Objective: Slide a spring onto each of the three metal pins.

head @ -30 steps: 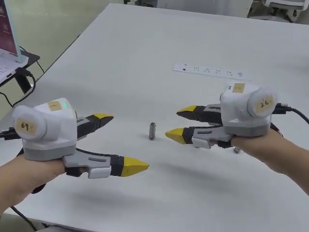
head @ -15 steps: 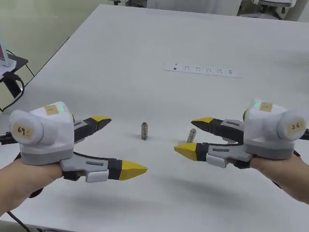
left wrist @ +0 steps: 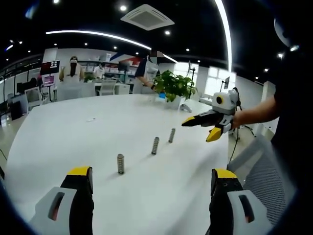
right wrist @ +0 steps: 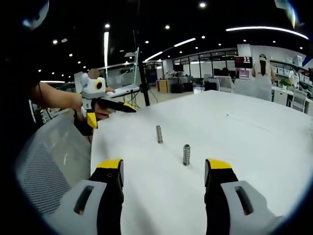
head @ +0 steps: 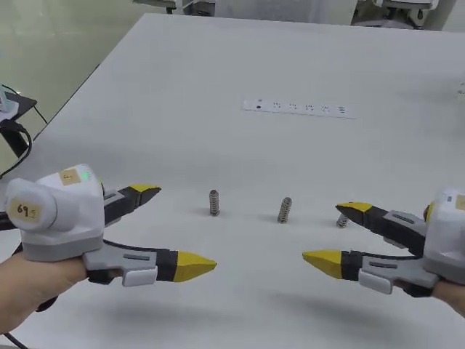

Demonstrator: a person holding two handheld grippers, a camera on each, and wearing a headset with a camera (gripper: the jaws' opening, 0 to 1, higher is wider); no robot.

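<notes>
Fingers (head: 187,266) on left gripper (head: 183,227), right gripper (head: 323,233) wide apart, empty — three springs (head: 285,210) upright

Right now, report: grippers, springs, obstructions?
Left gripper open, empty. Right gripper open, empty. Three coiled metal springs upright, in a row on white table. Nothing blocks them.

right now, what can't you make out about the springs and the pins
- pins: too small in all three views to tell apart from the coils of the left spring or middle spring.
- right spring: head view, top behind the upper jaw of the right gripper.
- right gripper body: head view, cut by the right edge.
</notes>
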